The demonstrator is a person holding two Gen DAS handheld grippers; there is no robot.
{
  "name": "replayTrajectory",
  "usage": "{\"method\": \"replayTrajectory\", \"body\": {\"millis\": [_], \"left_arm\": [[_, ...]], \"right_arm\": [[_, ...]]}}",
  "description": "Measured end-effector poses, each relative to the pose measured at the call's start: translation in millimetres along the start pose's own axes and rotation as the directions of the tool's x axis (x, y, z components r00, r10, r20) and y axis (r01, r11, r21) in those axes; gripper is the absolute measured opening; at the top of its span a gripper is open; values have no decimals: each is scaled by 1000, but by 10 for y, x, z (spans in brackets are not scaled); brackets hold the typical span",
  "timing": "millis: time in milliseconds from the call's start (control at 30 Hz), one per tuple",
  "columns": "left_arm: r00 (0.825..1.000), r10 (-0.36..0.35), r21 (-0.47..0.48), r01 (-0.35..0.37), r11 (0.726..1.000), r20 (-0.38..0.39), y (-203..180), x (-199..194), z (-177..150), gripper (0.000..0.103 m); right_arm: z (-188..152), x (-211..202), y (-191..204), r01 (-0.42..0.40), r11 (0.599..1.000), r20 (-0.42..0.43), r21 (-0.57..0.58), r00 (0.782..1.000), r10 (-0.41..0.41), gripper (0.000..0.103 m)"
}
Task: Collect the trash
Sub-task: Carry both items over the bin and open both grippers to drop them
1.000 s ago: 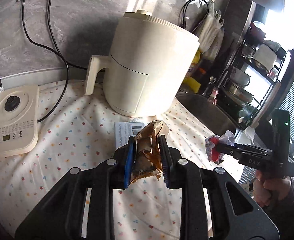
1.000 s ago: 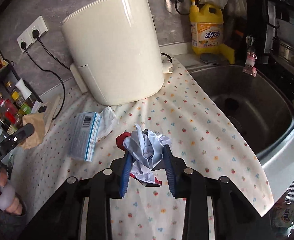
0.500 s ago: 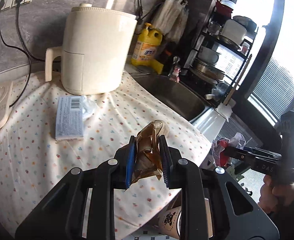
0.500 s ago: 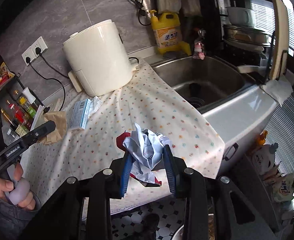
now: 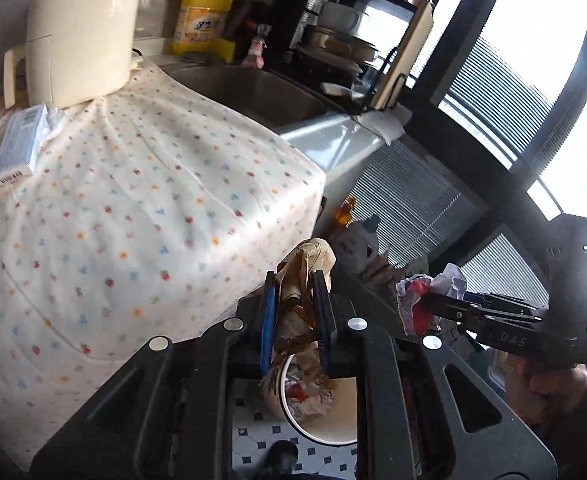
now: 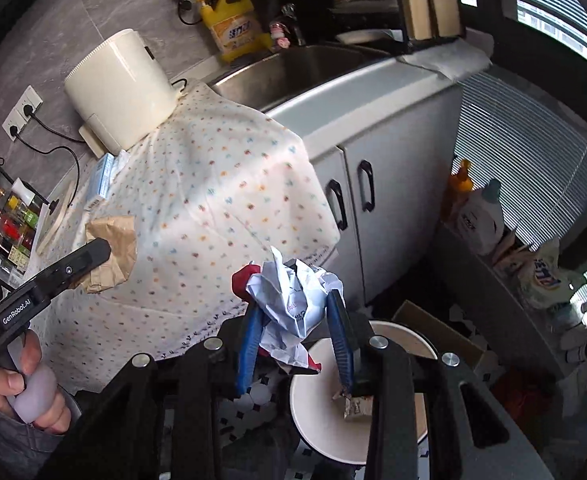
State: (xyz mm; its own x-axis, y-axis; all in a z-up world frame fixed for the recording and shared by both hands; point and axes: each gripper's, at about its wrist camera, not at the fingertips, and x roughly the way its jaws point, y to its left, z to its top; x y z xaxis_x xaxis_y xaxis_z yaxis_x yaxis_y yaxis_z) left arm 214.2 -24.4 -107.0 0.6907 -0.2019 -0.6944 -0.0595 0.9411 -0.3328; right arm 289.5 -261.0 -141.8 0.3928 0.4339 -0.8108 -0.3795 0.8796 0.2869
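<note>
On the floral cloth (image 5: 141, 184) at far left lies a pale blue carton (image 5: 19, 146) with a barcode label, beside the cream appliance (image 5: 81, 28). The left gripper (image 5: 295, 312) pinches a crumpled brown paper bag (image 5: 301, 276) over the white bin (image 5: 325, 420) on the tiled floor; its body reads "GenRobot.AI" — legible only from the right wrist. The right gripper (image 6: 297, 320), marked "DAS" in the left view, clamps a wad of white-and-red wrappers (image 6: 289, 300) above the same bin (image 6: 321, 400). The right view alone shows cabinet doors (image 6: 357, 192) — and detergent bottles (image 6: 477, 216) by the window.
</note>
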Motion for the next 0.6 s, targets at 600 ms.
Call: {"method": "replayTrajectory", "body": {"millis": [600], "left_arm": [[981,-61,96,79,992,-184,-799,524,-636,20]], "right_arm": [[-700,-296,-816,-36,990,-34,133,999,41,62]]}}
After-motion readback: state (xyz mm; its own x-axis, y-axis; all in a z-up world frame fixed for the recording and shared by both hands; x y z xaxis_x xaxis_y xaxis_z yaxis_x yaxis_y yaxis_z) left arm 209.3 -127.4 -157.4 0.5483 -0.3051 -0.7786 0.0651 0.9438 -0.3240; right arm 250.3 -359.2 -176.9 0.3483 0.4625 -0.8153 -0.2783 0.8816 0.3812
